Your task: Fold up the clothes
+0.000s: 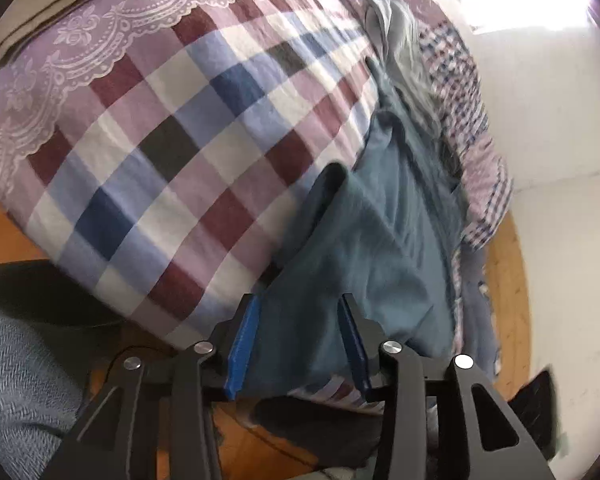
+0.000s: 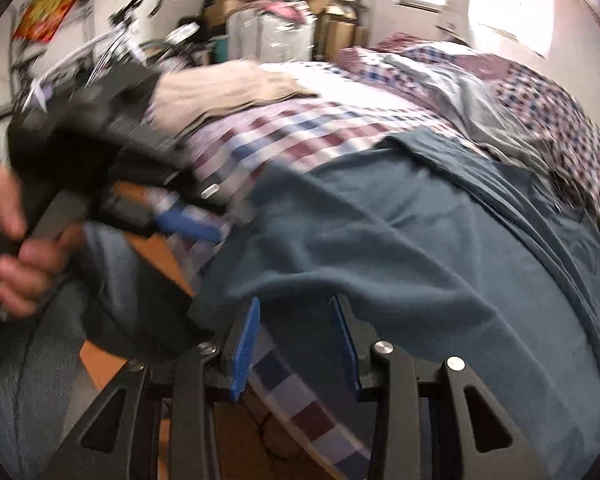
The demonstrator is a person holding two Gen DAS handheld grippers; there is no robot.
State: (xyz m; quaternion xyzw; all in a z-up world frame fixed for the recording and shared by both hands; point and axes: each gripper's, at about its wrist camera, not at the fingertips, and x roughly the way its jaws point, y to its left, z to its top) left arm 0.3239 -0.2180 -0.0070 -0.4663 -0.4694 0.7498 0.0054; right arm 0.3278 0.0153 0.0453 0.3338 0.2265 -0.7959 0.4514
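Teal-blue soft cotton garment (image 2: 400,240) lies rumpled on the checked bedspread (image 1: 172,128). Both my left gripper (image 1: 300,340) and right gripper (image 2: 296,344) stand spread; each should pinch one hem corner squarely.

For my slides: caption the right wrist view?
Open right gripper at the hem of a teal shirt on a checked bedspread.
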